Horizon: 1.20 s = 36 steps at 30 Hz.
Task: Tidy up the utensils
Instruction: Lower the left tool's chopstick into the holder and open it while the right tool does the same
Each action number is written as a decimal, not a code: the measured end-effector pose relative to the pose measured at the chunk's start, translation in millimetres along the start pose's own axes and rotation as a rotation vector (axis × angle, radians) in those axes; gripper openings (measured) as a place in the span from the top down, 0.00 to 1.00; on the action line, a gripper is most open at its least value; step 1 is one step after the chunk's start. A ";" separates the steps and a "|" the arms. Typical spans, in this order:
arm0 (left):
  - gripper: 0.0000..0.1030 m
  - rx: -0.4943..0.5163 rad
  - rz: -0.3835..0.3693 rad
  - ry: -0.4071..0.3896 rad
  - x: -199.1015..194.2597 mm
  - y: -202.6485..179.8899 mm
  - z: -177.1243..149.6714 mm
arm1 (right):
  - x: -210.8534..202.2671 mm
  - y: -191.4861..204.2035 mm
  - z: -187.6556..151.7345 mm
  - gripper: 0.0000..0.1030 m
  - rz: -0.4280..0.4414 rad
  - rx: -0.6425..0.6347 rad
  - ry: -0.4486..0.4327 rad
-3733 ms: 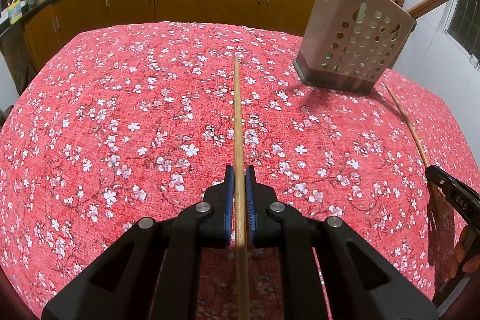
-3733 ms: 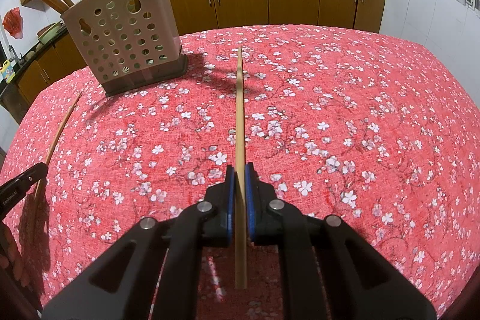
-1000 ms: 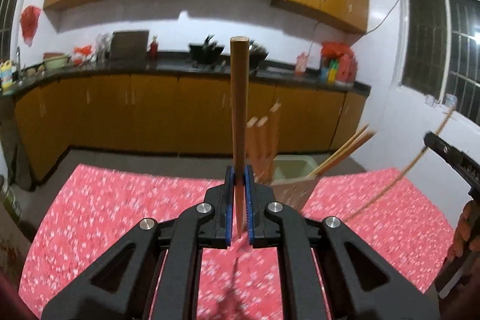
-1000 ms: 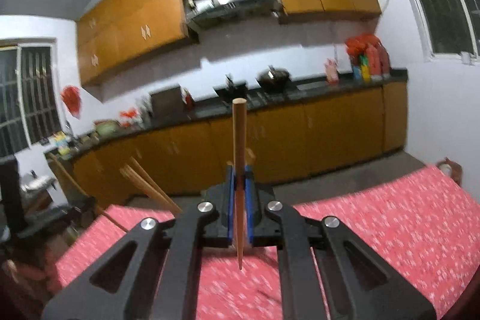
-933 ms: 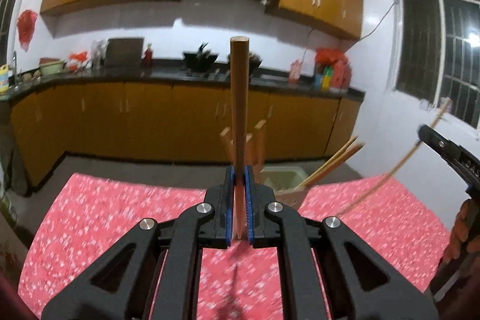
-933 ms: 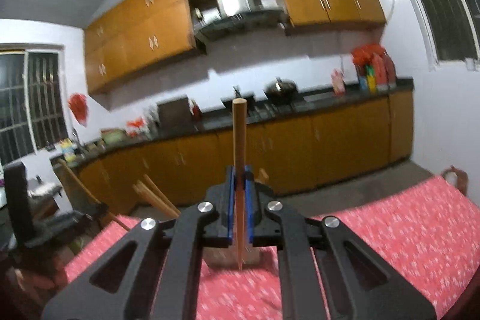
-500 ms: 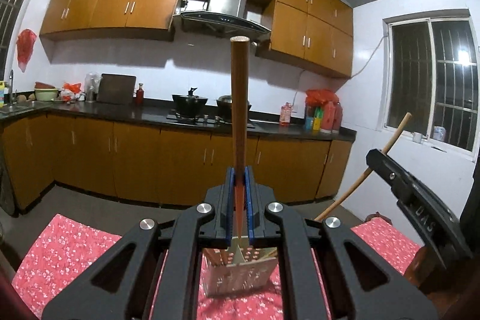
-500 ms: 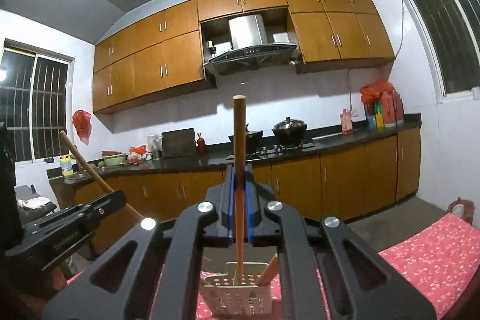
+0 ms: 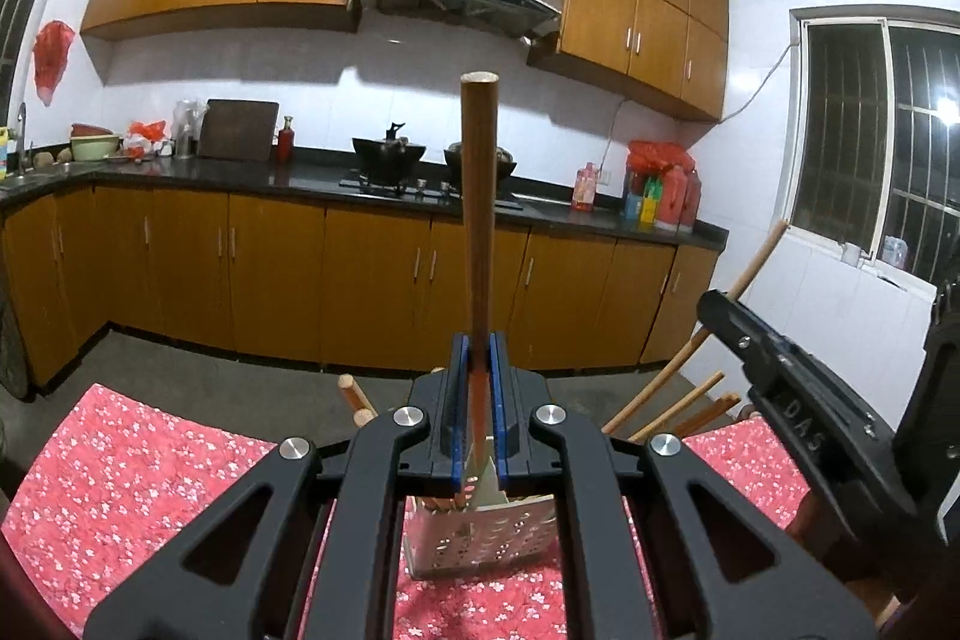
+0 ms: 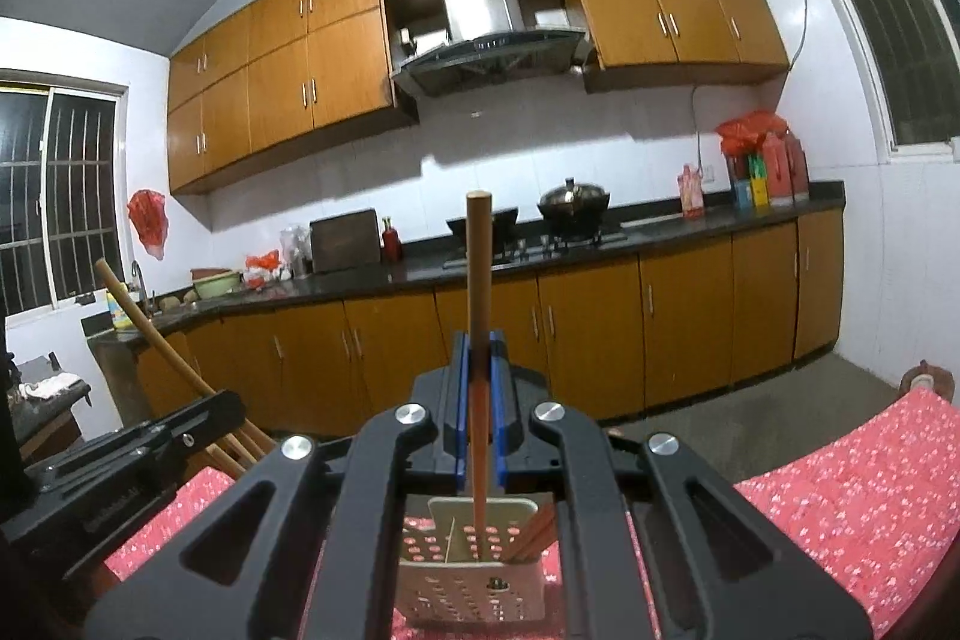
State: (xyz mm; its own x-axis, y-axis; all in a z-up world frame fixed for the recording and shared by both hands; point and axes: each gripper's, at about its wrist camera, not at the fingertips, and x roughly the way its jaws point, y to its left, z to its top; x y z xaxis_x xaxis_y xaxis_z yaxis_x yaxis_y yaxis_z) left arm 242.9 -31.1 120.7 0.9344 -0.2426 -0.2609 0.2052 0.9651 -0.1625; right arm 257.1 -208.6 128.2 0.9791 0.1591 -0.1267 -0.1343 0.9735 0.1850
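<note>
Left wrist: chopstick (image 9: 478,220) upright between tool (image 9: 478,403) pads

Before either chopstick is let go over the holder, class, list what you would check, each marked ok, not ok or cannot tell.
1. Left gripper shut on its chopstick: ok.
2. Right gripper shut on its chopstick: ok.
3. Both chopsticks upright: ok.
4. Right chopstick's lower end inside the perforated holder: ok.
5. Left chopstick's tip inside the holder: cannot tell, jaws hide it.
6. Holder standing upright on the red floral tablecloth: ok.
</note>
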 end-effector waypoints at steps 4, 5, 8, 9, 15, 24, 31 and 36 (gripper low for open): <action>0.93 0.003 -0.001 0.023 7.2 -1.3 -4.5 | 7.6 -1.4 -6.1 0.93 0.001 0.004 0.026; 0.93 0.004 0.000 0.027 7.9 -0.5 -5.8 | 8.5 -1.1 -7.2 0.93 0.002 0.005 0.030; 0.93 0.004 0.006 0.045 10.4 -0.2 -8.3 | 9.7 1.0 -10.9 0.93 0.006 0.002 0.040; 0.93 0.005 0.008 0.053 11.4 -0.4 -9.3 | 10.6 1.6 -10.8 0.93 0.006 0.000 0.043; 0.93 0.013 0.010 0.092 19.7 -1.3 -13.9 | 11.9 5.0 -15.5 0.93 0.009 -0.008 0.057; 0.93 0.005 0.016 0.137 29.3 0.5 -21.1 | 12.1 4.1 -19.2 0.92 0.009 -0.011 0.078; 0.83 -0.032 -0.003 0.114 19.5 7.1 -11.2 | -3.9 3.2 -12.6 0.83 0.027 0.005 0.049; 0.65 -0.043 -0.002 0.072 5.5 8.4 -6.0 | -20.5 1.1 -5.0 0.78 0.028 0.007 0.017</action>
State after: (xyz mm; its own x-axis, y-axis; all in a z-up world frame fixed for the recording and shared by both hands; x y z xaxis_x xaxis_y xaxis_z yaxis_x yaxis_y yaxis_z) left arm 248.0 -24.9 112.1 0.9103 -0.2527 -0.3278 0.1930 0.9598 -0.2039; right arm 236.1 -209.9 126.1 0.9723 0.1888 -0.1381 -0.1601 0.9676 0.1955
